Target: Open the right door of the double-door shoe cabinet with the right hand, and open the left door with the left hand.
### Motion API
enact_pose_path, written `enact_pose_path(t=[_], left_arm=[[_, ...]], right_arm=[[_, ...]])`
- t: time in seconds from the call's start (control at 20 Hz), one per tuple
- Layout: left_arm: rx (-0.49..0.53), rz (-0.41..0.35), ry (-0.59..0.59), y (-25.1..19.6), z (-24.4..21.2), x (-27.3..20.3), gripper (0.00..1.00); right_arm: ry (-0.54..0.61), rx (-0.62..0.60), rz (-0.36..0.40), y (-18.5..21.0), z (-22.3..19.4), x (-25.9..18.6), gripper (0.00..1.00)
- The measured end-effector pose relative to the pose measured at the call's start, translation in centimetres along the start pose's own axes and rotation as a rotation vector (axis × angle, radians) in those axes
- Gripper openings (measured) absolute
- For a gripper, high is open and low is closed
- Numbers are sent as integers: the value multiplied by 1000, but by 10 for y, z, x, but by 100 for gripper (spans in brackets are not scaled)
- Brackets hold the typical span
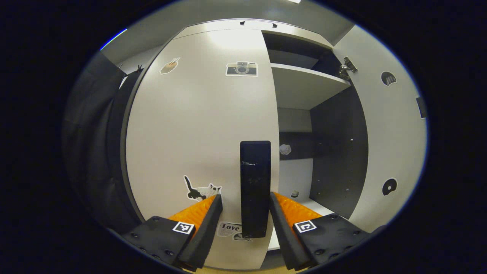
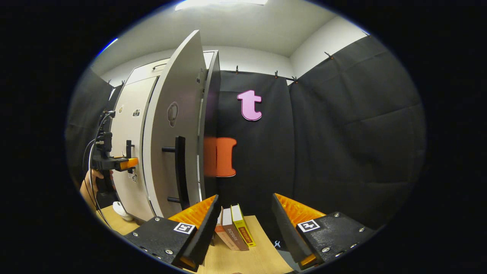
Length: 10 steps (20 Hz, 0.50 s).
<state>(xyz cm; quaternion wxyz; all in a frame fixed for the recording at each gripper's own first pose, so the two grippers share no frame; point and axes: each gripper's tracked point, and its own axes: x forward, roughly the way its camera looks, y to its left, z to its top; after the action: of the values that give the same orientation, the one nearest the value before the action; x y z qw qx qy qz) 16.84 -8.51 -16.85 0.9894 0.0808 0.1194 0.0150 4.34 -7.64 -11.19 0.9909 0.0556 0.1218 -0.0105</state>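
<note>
The grey left door (image 1: 190, 125) of the shoe cabinet stands closed, with stickers on it. Its black vertical handle (image 1: 255, 186) lies between the fingers of my left gripper (image 1: 245, 195), which is open around it; the right finger sits close against the handle. The right door (image 1: 392, 125) is swung wide open, baring the shelves (image 1: 304, 83). In the right gripper view that right door (image 2: 171, 114) stands edge-on with its black handle (image 2: 180, 171). My right gripper (image 2: 245, 195) is open, holds nothing, and is off to the door's right. The left gripper (image 2: 114, 163) and a hand show at the left door (image 2: 127, 152).
A few books (image 2: 234, 228) lean at the foot of the cabinet on a wooden surface (image 2: 243, 255), just beyond my right gripper. A small white object (image 2: 122, 211) lies by the cabinet's base. Black cloth walls close in on the right and behind.
</note>
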Motion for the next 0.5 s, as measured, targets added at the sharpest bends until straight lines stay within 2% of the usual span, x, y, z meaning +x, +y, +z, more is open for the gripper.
enact_pose_path(t=[0.2,0.25,0.3,0.5], left_arm=[[-22,-24,2,-7,-1,0,73],[-24,-42,4,-13,0,1,66],[-18,-39,11,-14,-1,5,39],[-42,-64,17,-14,-1,0,29]], right_arm=[[22,8,1,-6,-12,0,83],[27,14,-4,-9,-15,0,83],[31,20,-4,-11,-16,0,83],[49,68,4,-11,-24,-2,83]])
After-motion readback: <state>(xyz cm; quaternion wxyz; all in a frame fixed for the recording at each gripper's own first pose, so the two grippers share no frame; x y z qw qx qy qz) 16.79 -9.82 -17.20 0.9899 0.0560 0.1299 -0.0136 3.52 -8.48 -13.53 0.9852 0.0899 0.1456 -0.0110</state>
